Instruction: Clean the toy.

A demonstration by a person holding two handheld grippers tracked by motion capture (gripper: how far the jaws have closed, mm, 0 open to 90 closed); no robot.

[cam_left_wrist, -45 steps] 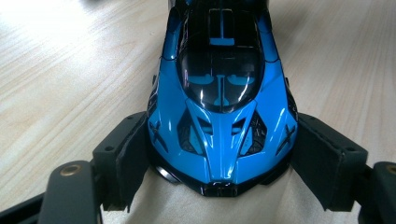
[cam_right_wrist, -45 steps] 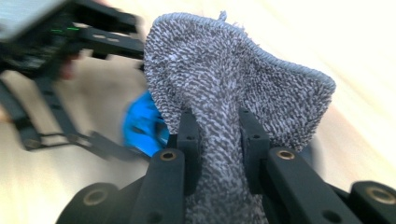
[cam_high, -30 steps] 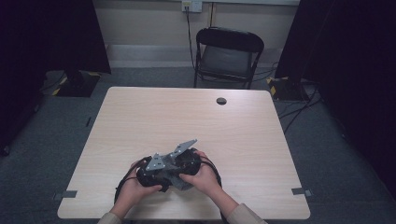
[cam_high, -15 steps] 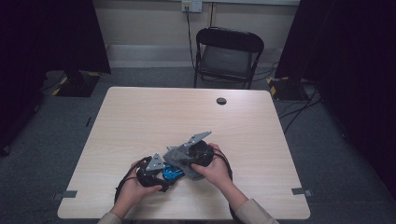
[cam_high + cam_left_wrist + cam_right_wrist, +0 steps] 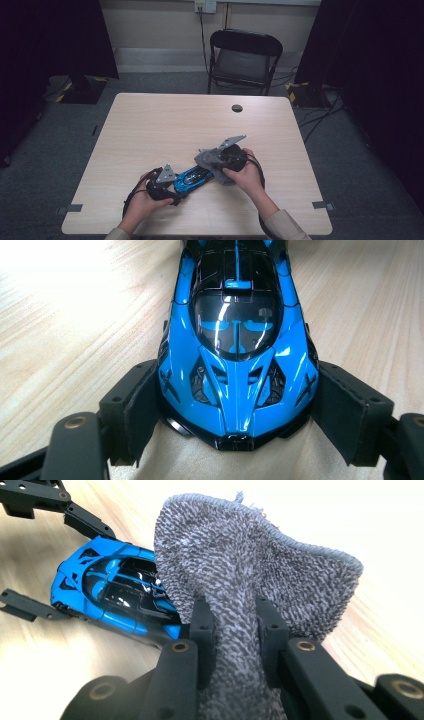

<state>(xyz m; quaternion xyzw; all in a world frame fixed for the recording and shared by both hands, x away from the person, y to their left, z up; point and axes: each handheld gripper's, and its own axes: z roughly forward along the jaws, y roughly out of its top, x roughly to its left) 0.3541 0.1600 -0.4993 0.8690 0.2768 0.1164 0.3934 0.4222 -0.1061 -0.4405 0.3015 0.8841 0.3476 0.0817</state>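
A glossy blue and black toy car (image 5: 192, 179) lies on the wooden table (image 5: 150, 125) near its front edge. My left gripper (image 5: 174, 188) is shut on one end of it. In the left gripper view the car (image 5: 235, 340) points away and both pads (image 5: 142, 405) press on its sides. My right gripper (image 5: 215, 166) is shut on a grey terry cloth (image 5: 206, 159) just right of the car's other end. In the right gripper view the cloth (image 5: 250, 555) bulges up between the jaws, and the car (image 5: 115, 595) lies behind it at the left.
A small black round spot (image 5: 237, 108) sits on the table near its far edge. A black folding chair (image 5: 245, 55) stands beyond the table. Dark curtains hang on both sides, and cables run along the floor at the right.
My right gripper has moved to the right with the grey cloth, off the car, so the blue body now shows. The left gripper has kept still on the car.
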